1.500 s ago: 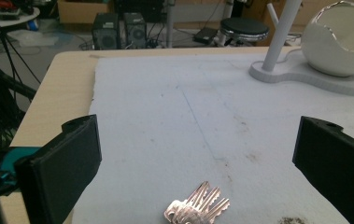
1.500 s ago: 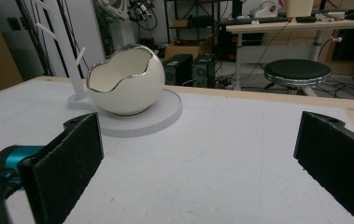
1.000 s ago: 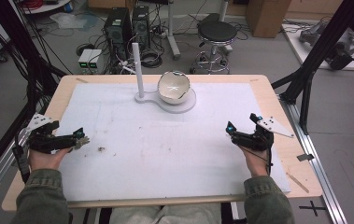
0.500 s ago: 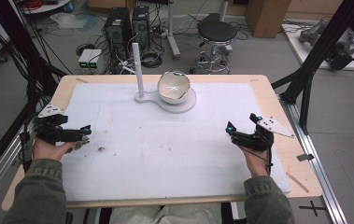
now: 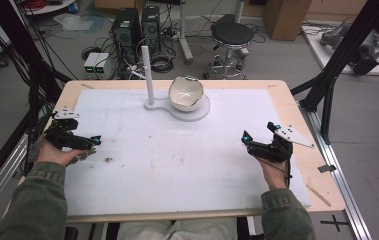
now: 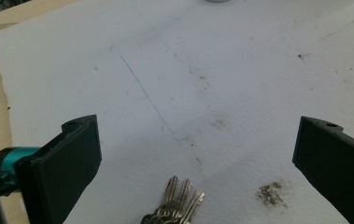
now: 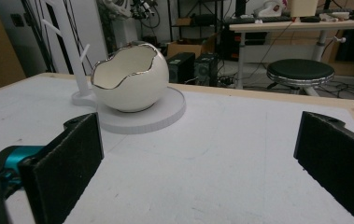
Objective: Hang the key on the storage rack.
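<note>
Because the keys [image 6: 173, 204] are small, rigid, slippery metal lying flat on the white mat [image 6: 240, 70] between the left gripper's [image 6: 195, 154] spread jaws, pinch across the bunched blades; the right gripper [image 7: 198, 158] is likewise spread.

The wide middle of the white mat [image 5: 177, 170] on the tabletop [image 5: 322, 175] lies open between the left gripper [image 5: 89, 145] and the right gripper [image 5: 257, 145]. At the far edge stand the only obstacles: an egg-shaped bowl [image 5: 186, 93] on a round base [image 5: 202, 111], with a white post [image 5: 148, 75] just beside it. A bunch of keys [image 6: 174, 205] lies between the left gripper's wide-apart jaws.
</note>
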Action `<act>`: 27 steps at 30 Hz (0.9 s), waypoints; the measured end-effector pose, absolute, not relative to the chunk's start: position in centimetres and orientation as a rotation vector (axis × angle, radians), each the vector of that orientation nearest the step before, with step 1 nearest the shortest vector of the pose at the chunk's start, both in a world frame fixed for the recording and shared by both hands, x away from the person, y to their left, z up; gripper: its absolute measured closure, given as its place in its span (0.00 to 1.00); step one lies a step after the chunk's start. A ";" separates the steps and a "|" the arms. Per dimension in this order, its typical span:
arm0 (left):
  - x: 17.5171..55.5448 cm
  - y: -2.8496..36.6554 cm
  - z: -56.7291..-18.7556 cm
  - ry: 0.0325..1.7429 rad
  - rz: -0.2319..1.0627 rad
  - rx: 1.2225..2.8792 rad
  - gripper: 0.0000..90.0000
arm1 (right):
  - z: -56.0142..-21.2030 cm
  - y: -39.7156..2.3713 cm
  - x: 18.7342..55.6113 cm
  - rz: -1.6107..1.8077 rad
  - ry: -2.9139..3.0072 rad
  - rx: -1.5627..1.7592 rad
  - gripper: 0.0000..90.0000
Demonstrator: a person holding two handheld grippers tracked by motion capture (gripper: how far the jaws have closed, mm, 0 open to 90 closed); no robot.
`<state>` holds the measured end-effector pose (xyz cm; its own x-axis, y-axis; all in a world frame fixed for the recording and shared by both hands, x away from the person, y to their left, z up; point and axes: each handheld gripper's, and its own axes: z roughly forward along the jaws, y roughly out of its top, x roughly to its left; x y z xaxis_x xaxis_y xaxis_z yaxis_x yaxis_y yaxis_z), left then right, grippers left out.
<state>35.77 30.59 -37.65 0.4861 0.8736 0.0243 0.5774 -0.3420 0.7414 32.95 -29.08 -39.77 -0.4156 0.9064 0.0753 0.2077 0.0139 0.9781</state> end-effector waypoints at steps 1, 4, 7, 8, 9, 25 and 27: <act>35.9 30.7 -37.7 1.196 0.553 2.052 0.02 | -39.8 -29.1 32.9 1.446 1.678 1.155 0.00; 36.3 31.0 -38.2 1.220 0.532 2.070 0.02 | -39.8 -29.1 33.0 1.449 1.679 1.152 0.00; 36.7 31.2 -38.4 1.240 0.505 2.093 0.02 | -39.8 -29.2 32.9 1.454 1.673 1.157 0.00; 36.8 31.3 -38.6 1.250 0.500 2.095 0.02 | -39.8 -29.2 32.9 1.454 1.673 1.157 0.00; 36.9 31.4 -38.7 1.253 0.496 2.112 0.02 | -39.7 -29.2 32.8 1.461 1.670 1.166 0.00; 37.5 31.4 -40.1 1.281 0.417 2.237 0.02 | -39.9 -28.9 32.9 1.451 1.689 1.154 0.00; 37.6 31.5 -40.2 1.284 0.413 2.243 0.02 | -39.9 -28.9 32.9 1.449 1.694 1.152 0.00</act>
